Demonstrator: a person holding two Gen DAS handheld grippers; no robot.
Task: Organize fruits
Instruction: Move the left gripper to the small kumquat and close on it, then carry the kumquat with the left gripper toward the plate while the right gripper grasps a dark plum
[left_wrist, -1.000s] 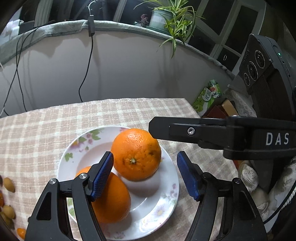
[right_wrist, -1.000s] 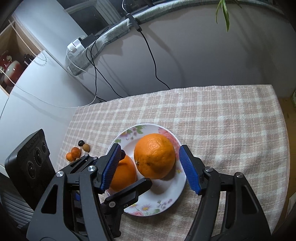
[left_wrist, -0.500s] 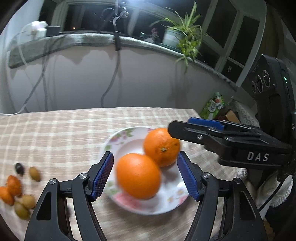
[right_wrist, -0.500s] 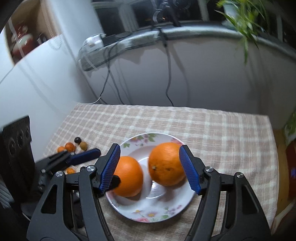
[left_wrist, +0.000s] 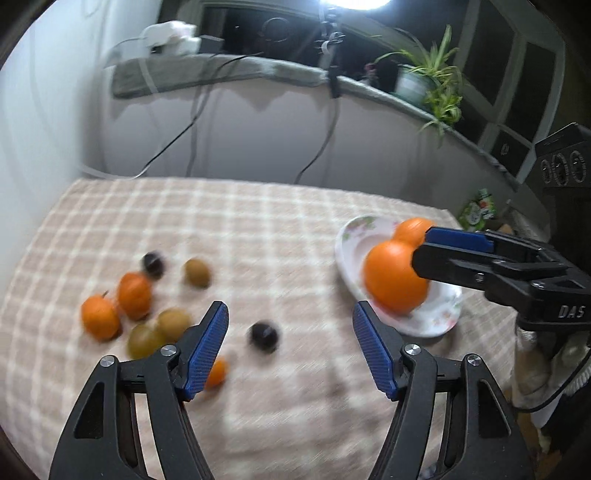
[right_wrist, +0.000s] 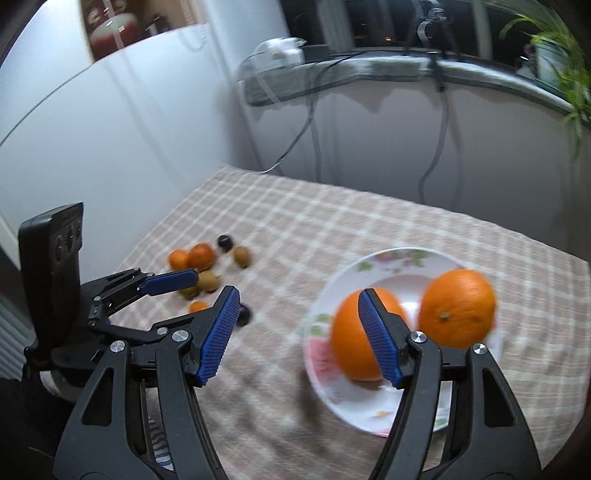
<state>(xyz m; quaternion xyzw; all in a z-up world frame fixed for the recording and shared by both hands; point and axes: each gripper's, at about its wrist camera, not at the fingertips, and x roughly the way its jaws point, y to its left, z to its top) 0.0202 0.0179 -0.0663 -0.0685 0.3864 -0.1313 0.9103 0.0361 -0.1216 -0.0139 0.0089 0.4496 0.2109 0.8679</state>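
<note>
Taking the floral plate (right_wrist: 388, 417) as the reference point, the right tongs (right_wrist: 299, 332) hang nearest the camera, released and empty, one blue pad in front of the plate's near orange and the other over bare checked cloth to the plate's left. Two large oranges (right_wrist: 456, 308) sit touching each other on the plate, already sorted by the look of it.

To the left of the plate, the left tongs (left_wrist: 290, 343) are also spread wide and hold nothing. Just beyond their tips lies a dark round fruit (left_wrist: 263, 336), with a tiny orange one (left_wrist: 217, 373) beside the left pad. Farther left from the plate sits a loose cluster on the table (left_wrist: 240, 214): two small oranges (left_wrist: 99, 317), three greenish-brown fruits (left_wrist: 171, 322) and another dark one (left_wrist: 153, 264). Motion blur hides what kinds they are.

These small fruits are probably light, smooth and inclined to roll. The dark ones likely bruise easily, so a gentle squeeze across the widest middle, with the pads level, seems the best hold.
</note>
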